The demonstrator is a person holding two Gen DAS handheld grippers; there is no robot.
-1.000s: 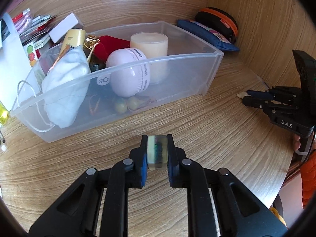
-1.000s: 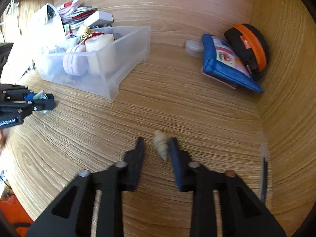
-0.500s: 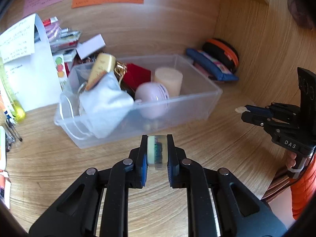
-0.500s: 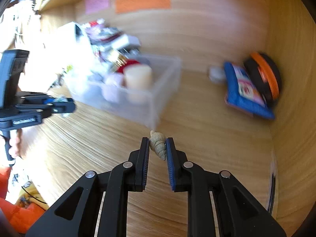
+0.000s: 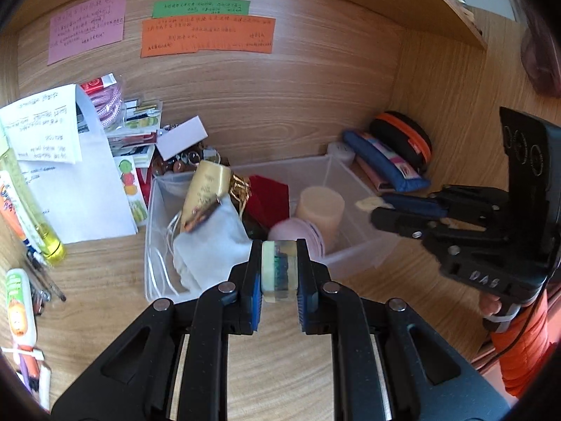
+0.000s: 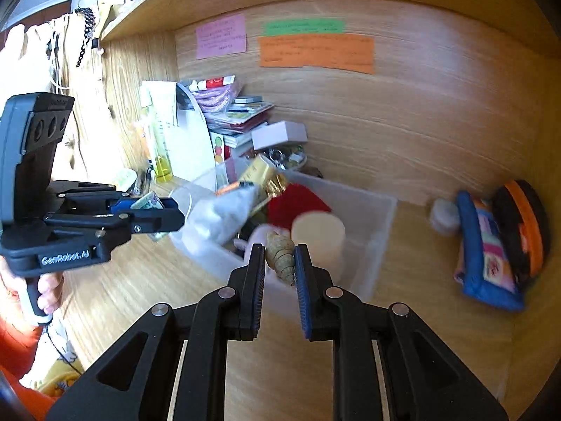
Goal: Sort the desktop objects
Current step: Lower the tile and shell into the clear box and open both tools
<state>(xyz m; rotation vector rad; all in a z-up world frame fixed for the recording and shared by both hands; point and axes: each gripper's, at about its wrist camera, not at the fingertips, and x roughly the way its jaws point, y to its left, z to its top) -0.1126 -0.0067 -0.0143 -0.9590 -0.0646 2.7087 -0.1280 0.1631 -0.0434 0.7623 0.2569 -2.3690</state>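
Note:
My left gripper (image 5: pixel 279 271) is shut on a small pale block with a green and dark core (image 5: pixel 279 269), held above the desk in front of a clear plastic bin (image 5: pixel 364 245). My right gripper (image 6: pixel 279 261) is shut on a beige spiral seashell (image 6: pixel 280 256), raised near the bin (image 6: pixel 377 217). The bin holds a cream candle (image 5: pixel 319 210), a pink round case (image 5: pixel 298 233), a white cloth pouch (image 5: pixel 210 235), a gold tube (image 5: pixel 205 189) and a red item (image 5: pixel 270 196). Each gripper shows in the other's view: the right gripper (image 5: pixel 373 207) at right, the left gripper (image 6: pixel 154 207) at left.
A blue pouch (image 5: pixel 385 165) and a black and orange case (image 5: pixel 403 137) lie in the back right corner. Papers, packets and a white box (image 5: pixel 182 137) pile at the back left. A yellow bottle (image 5: pixel 35 217) and pens lie left. Sticky notes (image 5: pixel 207 37) hang on the back wall.
Both grippers have risen and tilted up, so the bin sits lower in view and the back wall shows. The right gripper closed on the seashell and lifted it off the desk.

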